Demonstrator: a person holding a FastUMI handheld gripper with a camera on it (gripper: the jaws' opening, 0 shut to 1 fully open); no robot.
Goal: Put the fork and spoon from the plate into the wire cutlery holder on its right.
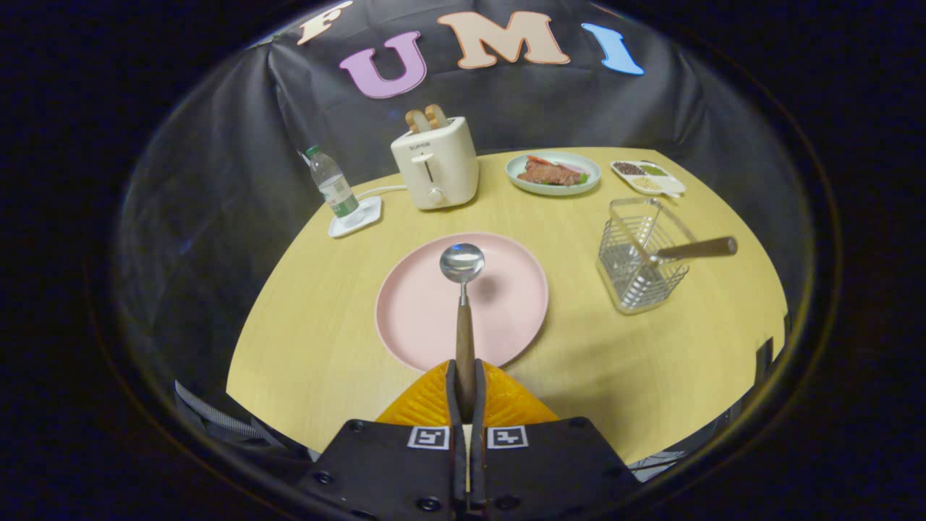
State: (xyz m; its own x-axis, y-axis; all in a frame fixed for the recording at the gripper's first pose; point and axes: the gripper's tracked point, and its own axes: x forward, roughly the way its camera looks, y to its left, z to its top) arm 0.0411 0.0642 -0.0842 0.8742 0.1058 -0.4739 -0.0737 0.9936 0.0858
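Spoon (463,304) sits pinched by its wooden handle in the claw (465,394), both orange fingers (427,401) pressing it, bowl raised ahead above the pink plate (419,311). Farther right on the tabletop (651,362), the wire holder (640,264) has a wooden-handled utensil (698,248) leaning in it.

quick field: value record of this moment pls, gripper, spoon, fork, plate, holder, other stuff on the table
gripper: shut on the spoon's wooden handle
spoon: held, bowl out ahead over the pink plate
pink plate: just beyond the fingers, nothing lying on it
wire cutlery holder: right of the plate, a wooden-handled utensil already leaning in it, likely the fork
behind: toaster with bread, water bottle, plate of food, divided dish
table: round, light wood
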